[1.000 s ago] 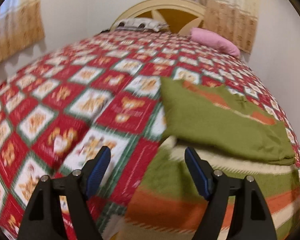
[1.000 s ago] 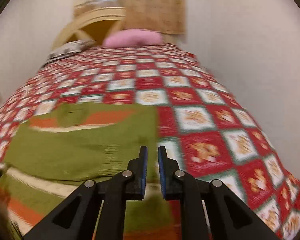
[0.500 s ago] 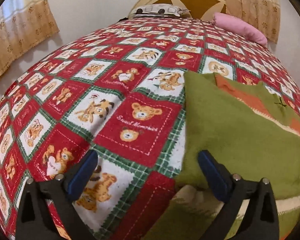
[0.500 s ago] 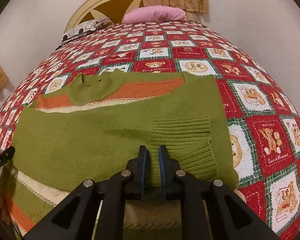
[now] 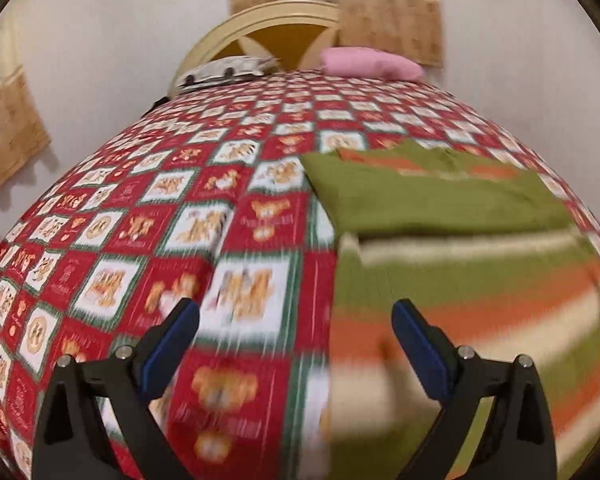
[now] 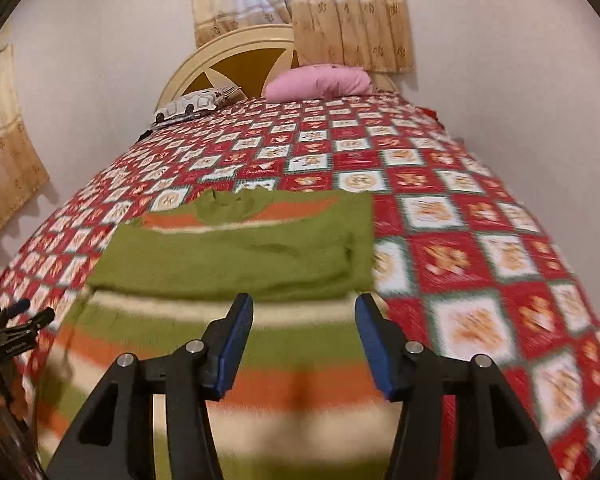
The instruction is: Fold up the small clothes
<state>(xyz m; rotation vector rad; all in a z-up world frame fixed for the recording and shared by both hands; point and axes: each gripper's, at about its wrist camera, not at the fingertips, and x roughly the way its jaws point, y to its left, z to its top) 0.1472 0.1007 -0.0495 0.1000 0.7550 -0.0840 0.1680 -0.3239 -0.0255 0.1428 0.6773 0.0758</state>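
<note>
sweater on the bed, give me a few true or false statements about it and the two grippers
1. The sweater lies on the patterned bedspread. True.
2. The right gripper is shut on the sweater. False: its jaws stand apart, holding nothing.
3. The left gripper is open. True.
4. The pink pillow lies on top of the sweater. False: it sits far off, by the headboard.
5. The sweater is plain green all over. False: it has orange and cream stripes too.
</note>
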